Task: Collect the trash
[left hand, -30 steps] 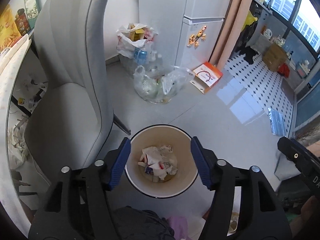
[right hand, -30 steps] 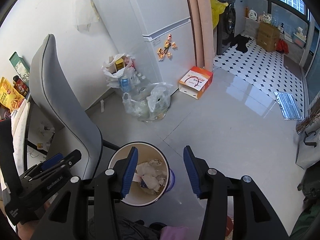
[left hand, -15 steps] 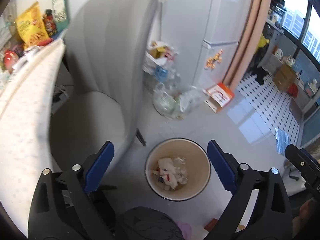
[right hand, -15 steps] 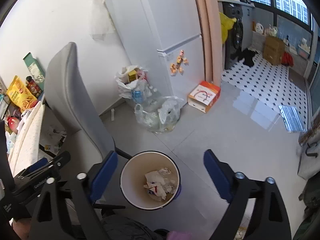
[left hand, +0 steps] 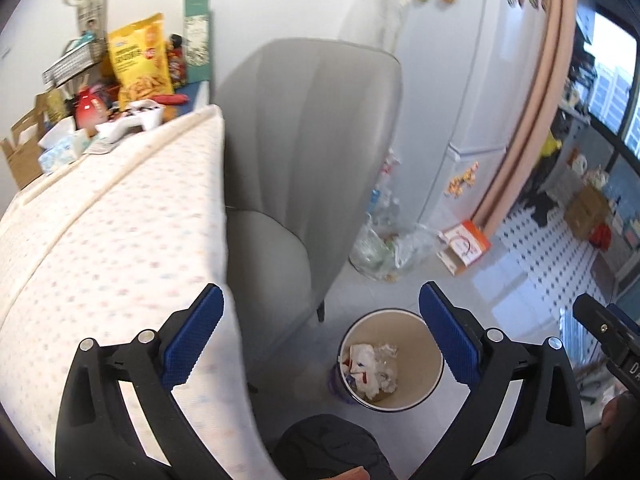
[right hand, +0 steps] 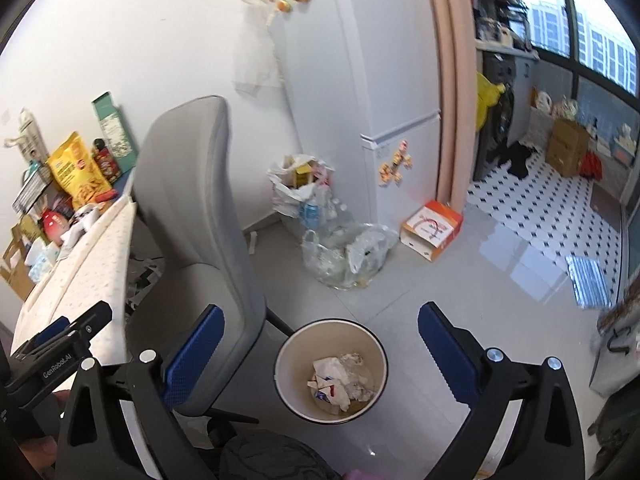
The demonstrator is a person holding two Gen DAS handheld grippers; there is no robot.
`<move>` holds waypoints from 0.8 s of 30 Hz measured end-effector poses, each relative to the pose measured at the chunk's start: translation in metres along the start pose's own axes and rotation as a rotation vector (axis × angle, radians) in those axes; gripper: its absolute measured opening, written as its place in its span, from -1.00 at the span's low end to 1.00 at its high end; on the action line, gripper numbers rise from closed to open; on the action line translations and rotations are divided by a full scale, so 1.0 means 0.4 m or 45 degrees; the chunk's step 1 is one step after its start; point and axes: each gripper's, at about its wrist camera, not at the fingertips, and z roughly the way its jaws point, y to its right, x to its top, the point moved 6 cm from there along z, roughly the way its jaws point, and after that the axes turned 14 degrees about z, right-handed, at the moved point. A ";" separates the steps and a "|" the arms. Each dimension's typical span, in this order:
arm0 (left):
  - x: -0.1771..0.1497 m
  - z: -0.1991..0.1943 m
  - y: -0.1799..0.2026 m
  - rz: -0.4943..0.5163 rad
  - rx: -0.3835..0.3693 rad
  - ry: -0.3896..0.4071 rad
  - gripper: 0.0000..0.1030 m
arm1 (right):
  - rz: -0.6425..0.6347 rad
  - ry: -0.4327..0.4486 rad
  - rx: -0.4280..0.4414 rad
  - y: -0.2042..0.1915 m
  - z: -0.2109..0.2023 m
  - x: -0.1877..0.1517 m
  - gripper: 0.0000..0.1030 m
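Note:
A cream round bin [left hand: 420, 356] stands on the floor with crumpled paper and wrappers [left hand: 372, 364] inside. My left gripper [left hand: 319, 290] hangs well above it, open and empty, its left finger over the table edge. In the right wrist view the same bin [right hand: 294, 368] and its trash [right hand: 336, 380] lie below my right gripper [right hand: 320, 308]. That gripper's jaws are opening, with nothing between them. Each gripper shows at the edge of the other's view: the right gripper [left hand: 608, 340] and the left gripper [right hand: 60, 344].
A table with a dotted cloth [left hand: 100, 240] stands on the left, with snack bags and boxes [left hand: 140, 60] at its far end. A grey chair [right hand: 192, 208] is beside the bin. Plastic bags of bottles [right hand: 344, 252], an orange box [right hand: 432, 228] and a white fridge [right hand: 380, 80] lie beyond.
Both grippers have risen and drawn back from the bin, and their jaws have spread wide. The left view has swung left, so the table now fills its left side.

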 end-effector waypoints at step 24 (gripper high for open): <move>-0.111 -0.320 -0.354 -0.217 0.205 0.215 0.89 | -0.282 0.102 0.169 -0.392 -0.277 -0.137 0.85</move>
